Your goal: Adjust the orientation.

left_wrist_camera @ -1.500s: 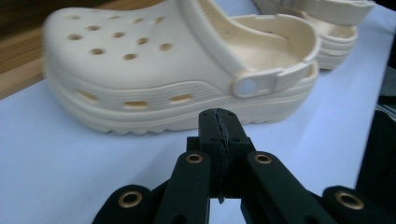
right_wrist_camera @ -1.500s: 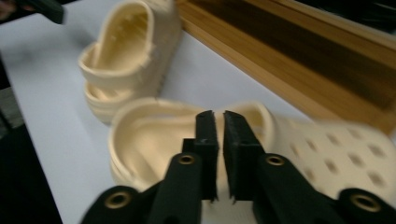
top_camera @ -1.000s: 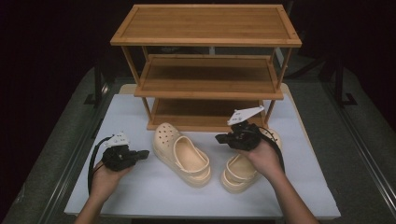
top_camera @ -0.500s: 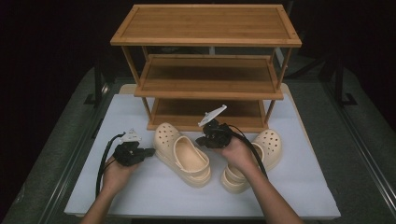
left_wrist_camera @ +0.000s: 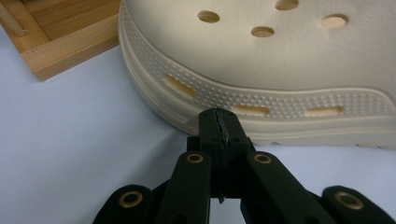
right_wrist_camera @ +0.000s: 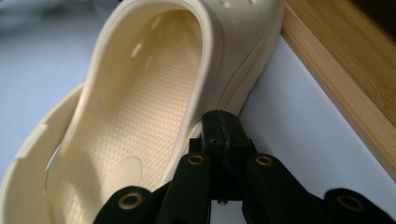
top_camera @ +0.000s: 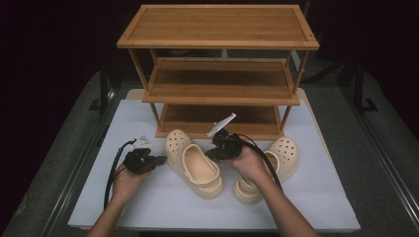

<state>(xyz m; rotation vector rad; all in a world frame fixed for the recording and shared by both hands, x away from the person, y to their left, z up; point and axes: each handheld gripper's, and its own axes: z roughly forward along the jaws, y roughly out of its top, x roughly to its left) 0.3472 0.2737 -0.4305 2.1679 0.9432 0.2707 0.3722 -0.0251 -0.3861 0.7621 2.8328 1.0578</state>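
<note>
Landmark: three-tier bamboo shoe rack (top_camera: 220, 79), standing at the back of the white table mat (top_camera: 148, 207).
Shoe in hand: cream foam clog with vent holes (top_camera: 193, 163), lying just in front of the rack's bottom shelf, toe toward it.
Second shoe: matching cream clog (top_camera: 284, 155), further right along the rack's front, partly under the right forearm.
Left gripper (left_wrist_camera: 219, 126): jaws pressed fully together, nothing between them, tip at the clog's dotted sole edge on the side away from the rack's middle.
Right gripper (right_wrist_camera: 223, 128): also clamped on nothing, tip against the clog's outer wall, near the rack's base.
Advice: looks like a two-sided nudge; push evenly from both sides, low on the sole, so it slides without tipping.
</note>
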